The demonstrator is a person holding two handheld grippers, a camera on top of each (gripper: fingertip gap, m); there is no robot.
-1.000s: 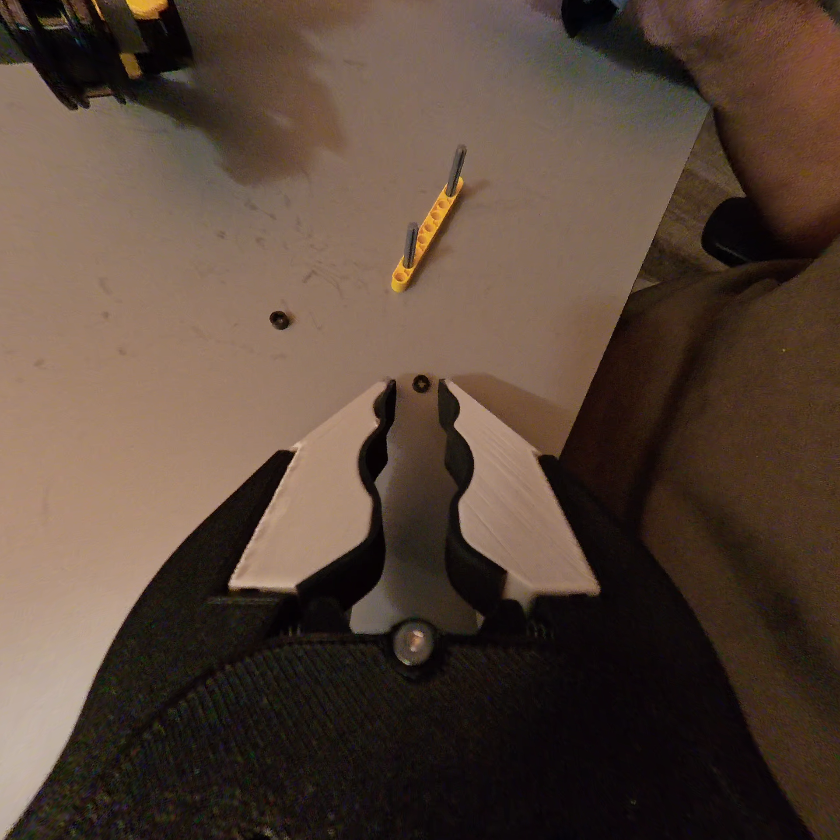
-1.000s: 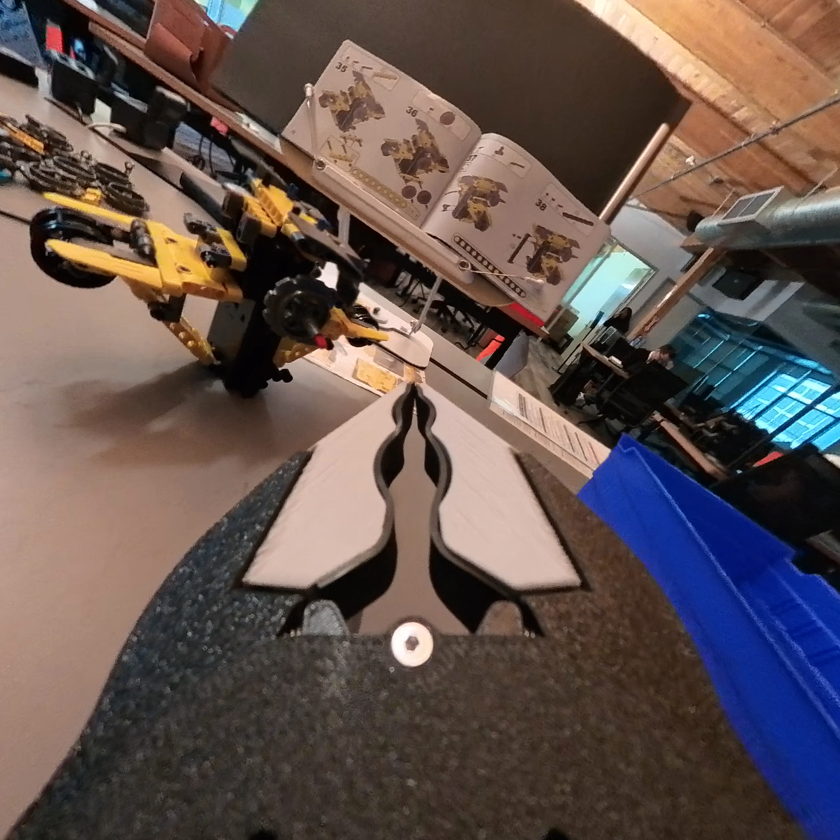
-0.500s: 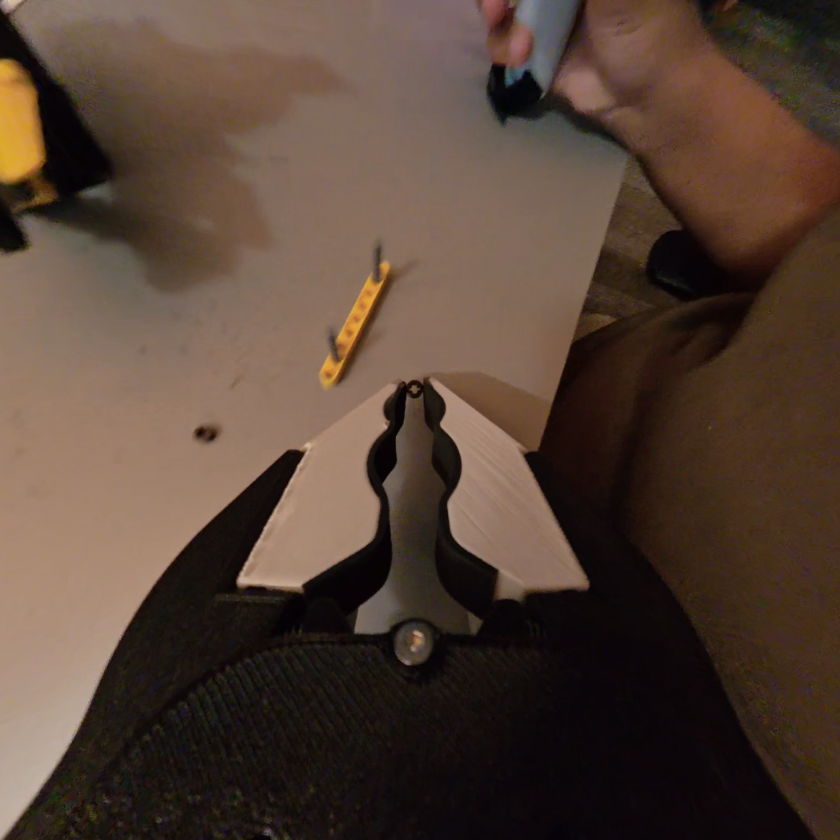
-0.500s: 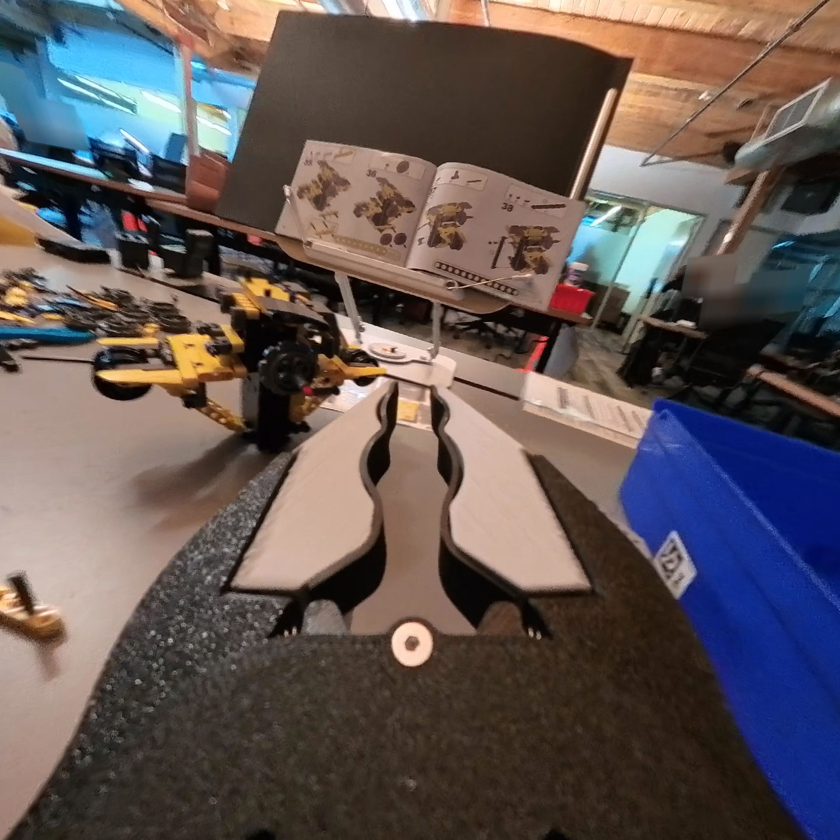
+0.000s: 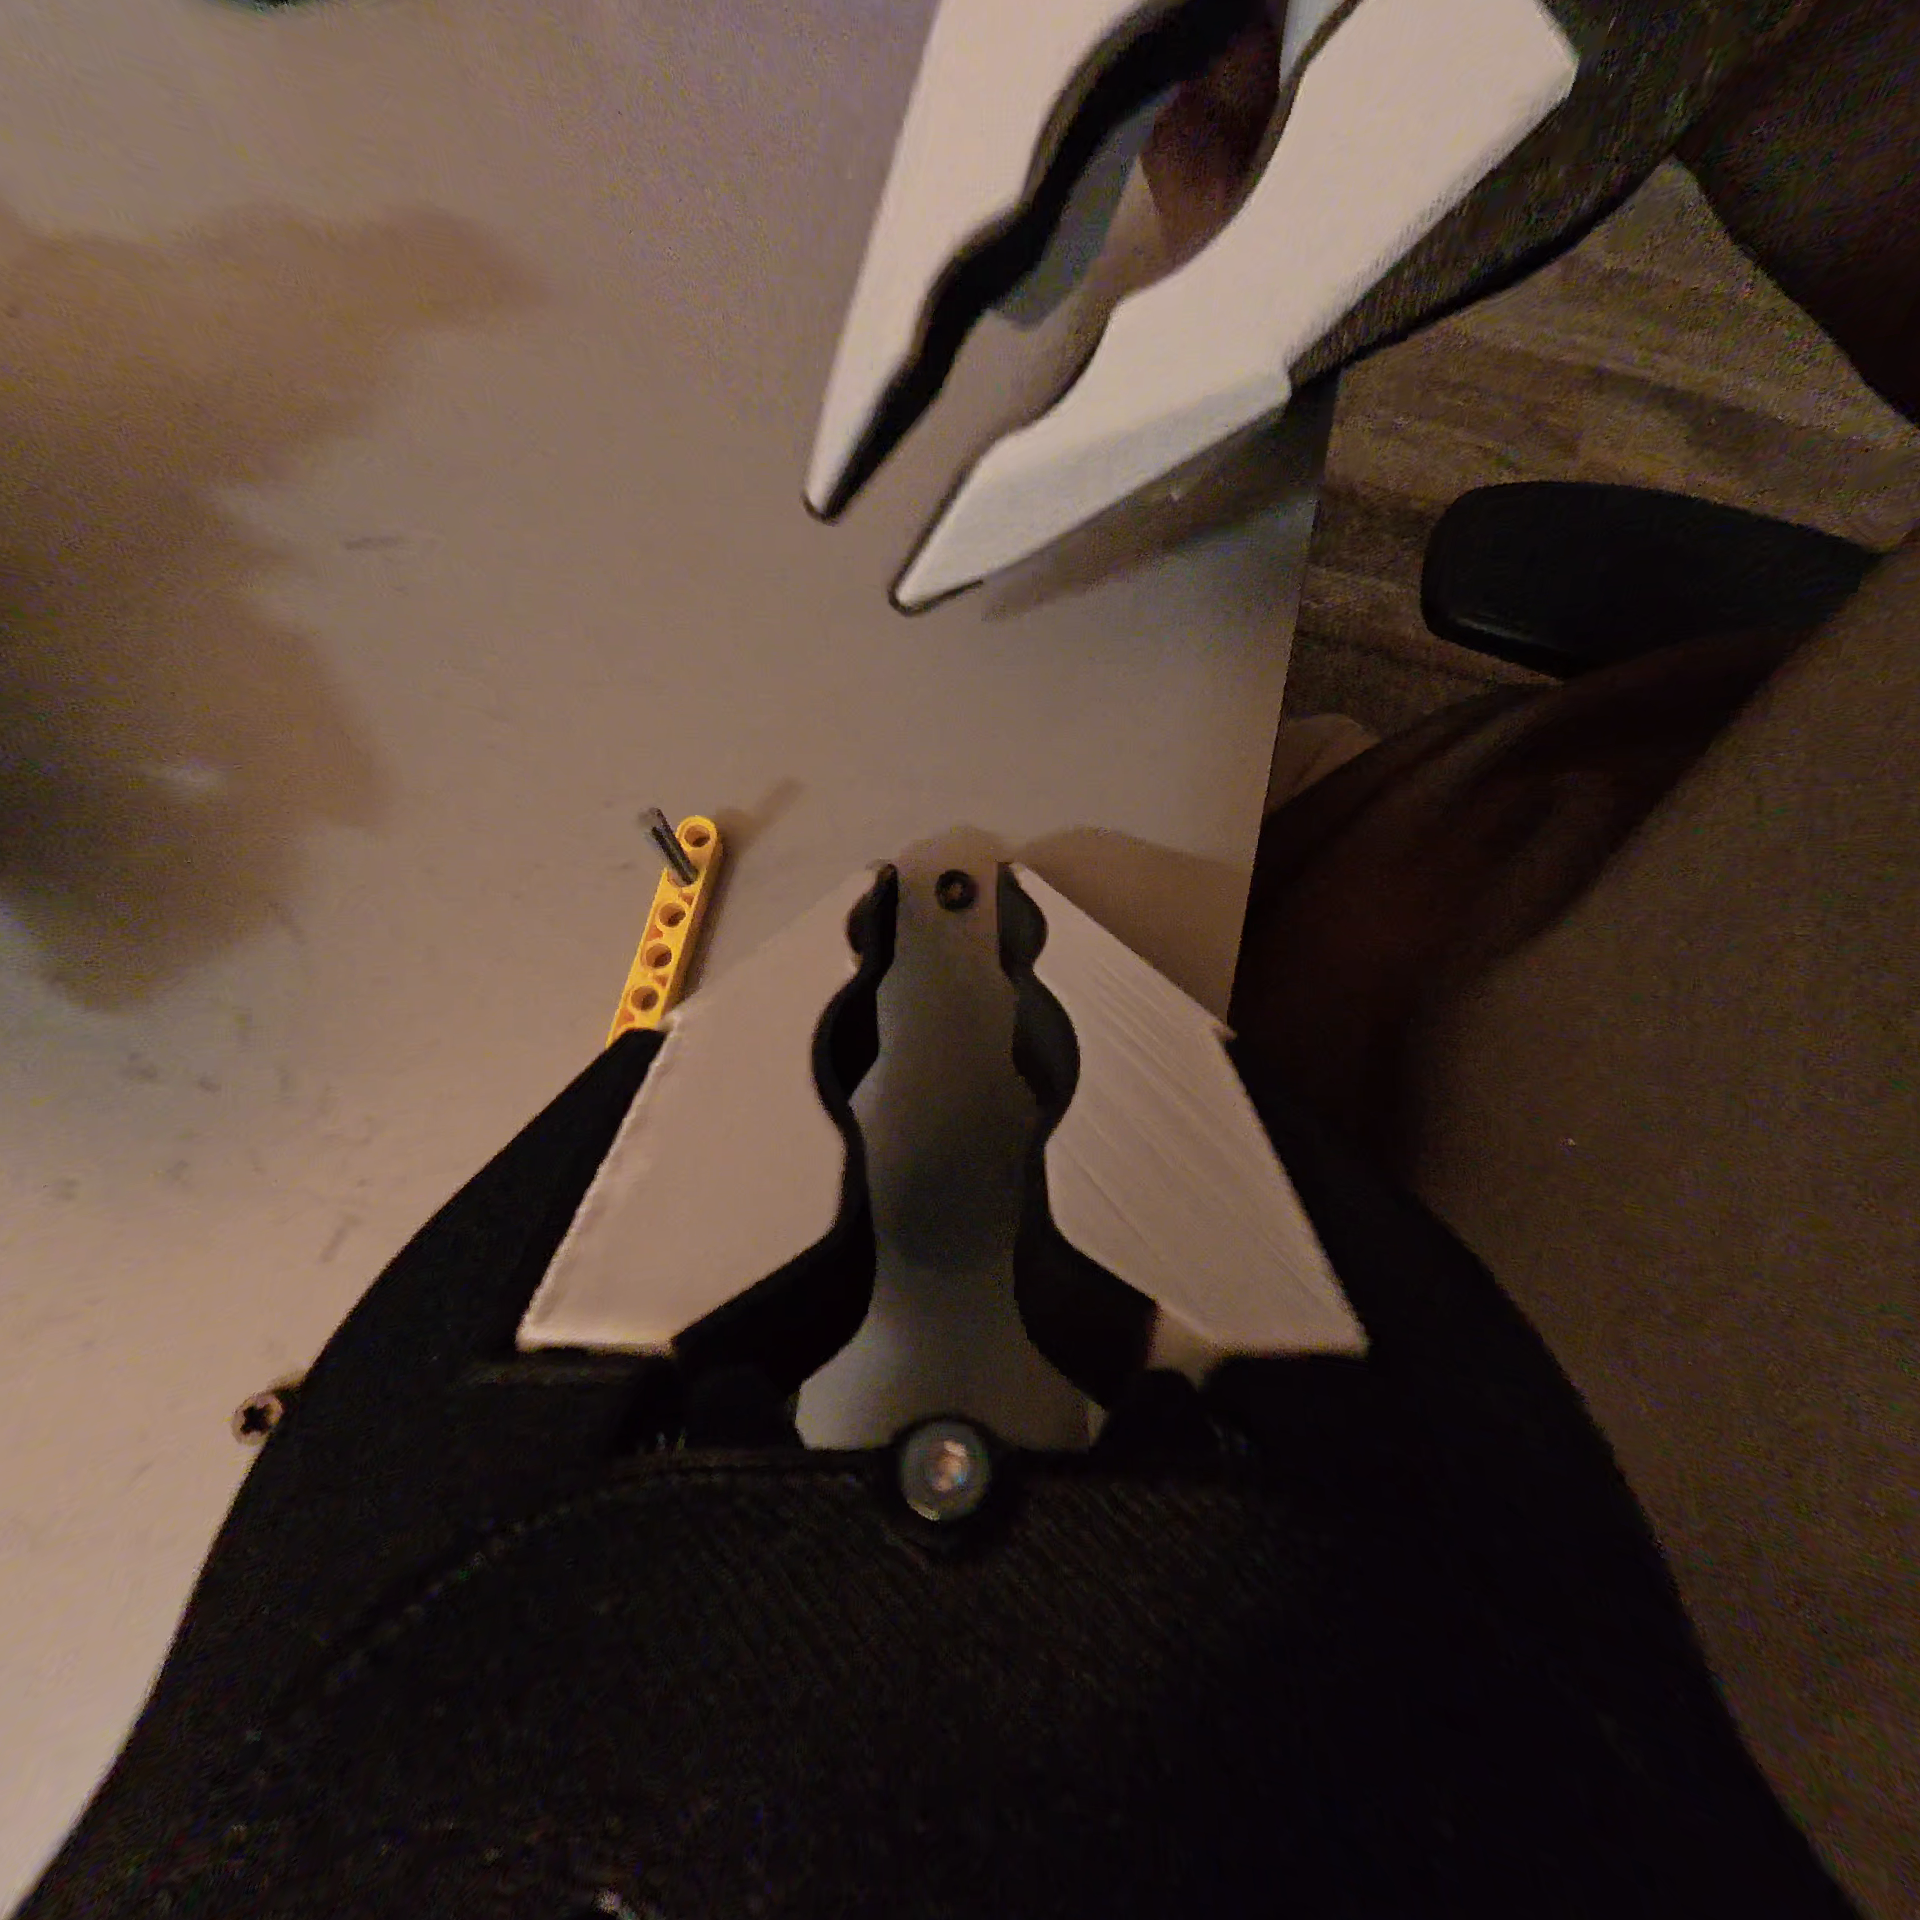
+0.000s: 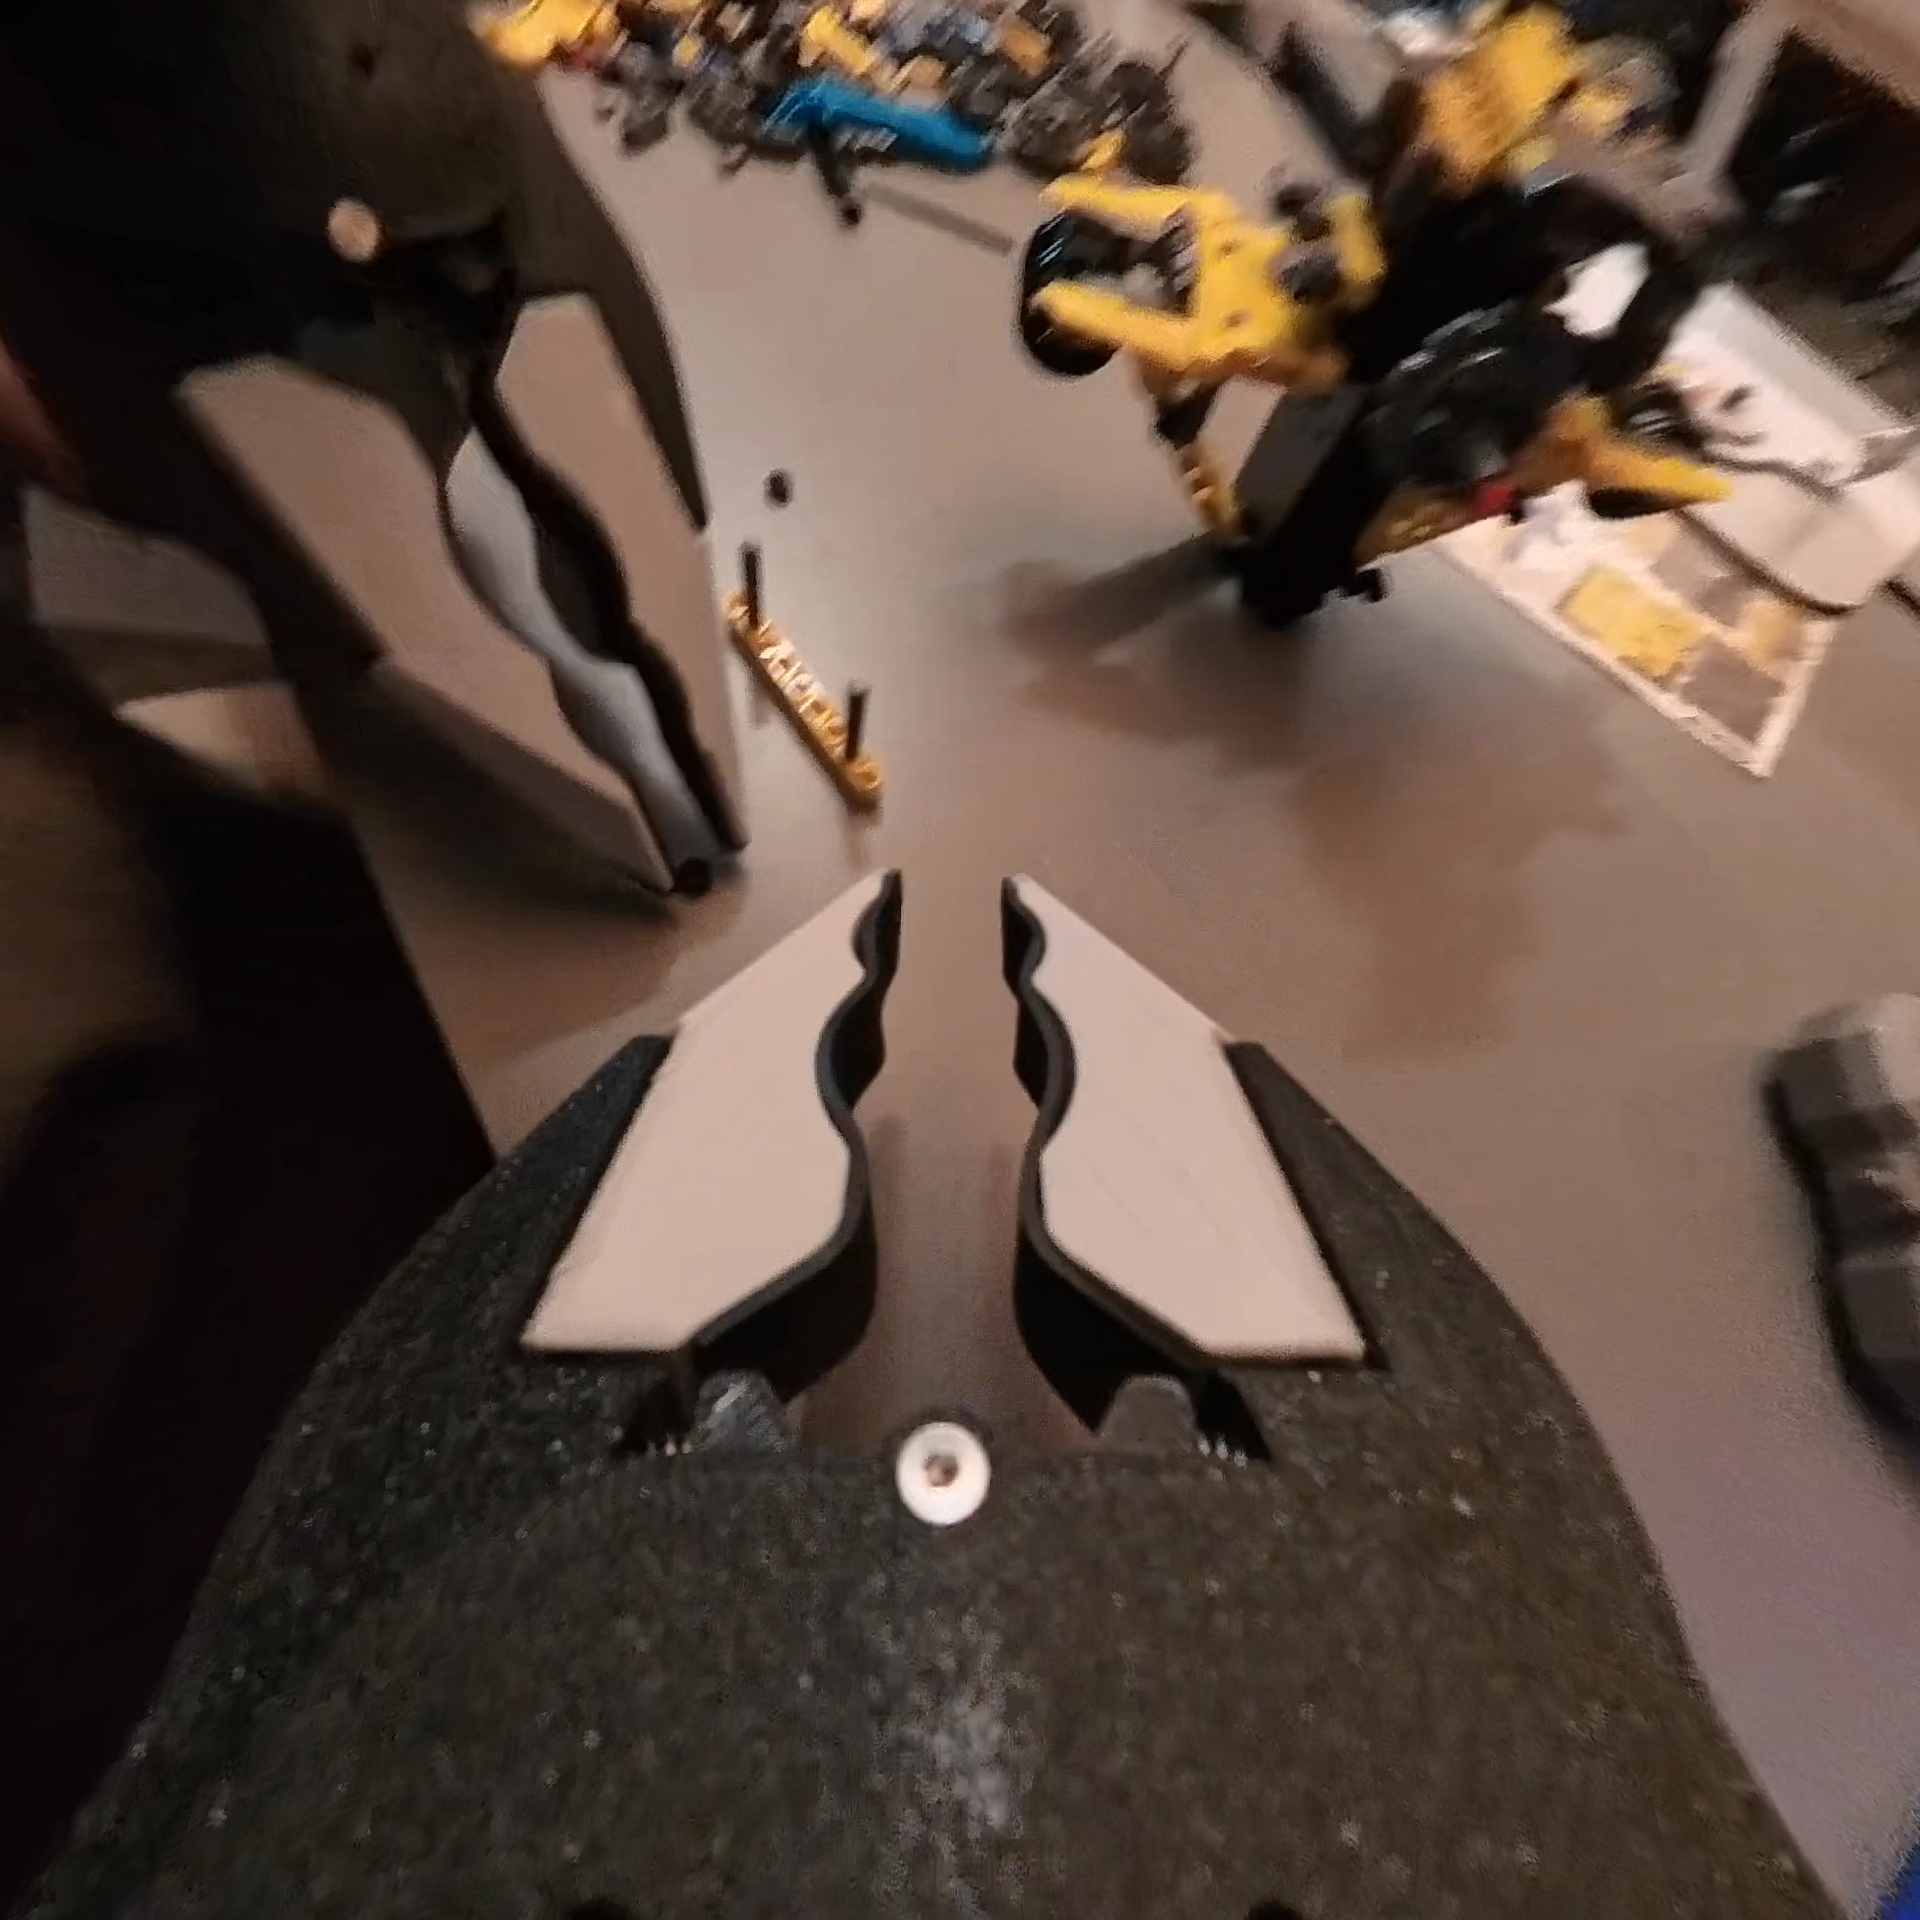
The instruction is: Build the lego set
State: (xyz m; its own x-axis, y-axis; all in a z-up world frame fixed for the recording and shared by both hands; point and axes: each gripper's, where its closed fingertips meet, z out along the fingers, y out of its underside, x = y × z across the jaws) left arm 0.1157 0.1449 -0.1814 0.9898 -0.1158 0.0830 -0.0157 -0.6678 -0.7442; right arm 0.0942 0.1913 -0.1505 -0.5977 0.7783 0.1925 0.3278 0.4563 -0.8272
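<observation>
My left gripper (image 5: 945, 873) is open and low over the grey table (image 5: 520, 520), near its right edge. A small black ring (image 5: 951, 891) sits between its fingertips, with no visible contact. A yellow holed beam (image 5: 675, 935) lies just left of it, one dark axle (image 5: 660, 842) standing in it; its near end is hidden behind my left finger. My right gripper (image 6: 951, 883) is open and empty, pointing down at the table. It also shows in the left wrist view (image 5: 862, 556). The right wrist view shows the beam (image 6: 805, 691) ahead with two upright axles, and the left gripper (image 6: 686, 868) beside it.
A yellow and black brick model (image 6: 1351, 343) stands at the back right on a printed sheet (image 6: 1662, 623). Loose parts (image 6: 831, 94) lie far back. A second black ring (image 6: 776, 485) lies beyond the beam. A dark grey object (image 6: 1860, 1195) is at the right. A person's leg (image 5: 1662, 1143) is past the table edge. The left gripper's tips are roughly 7 cm from the right gripper's.
My left gripper closed around the ring half a second ago; now its jaws stand apart, and the beam is nearer, at its left. My right gripper opened and swung down toward the table.
</observation>
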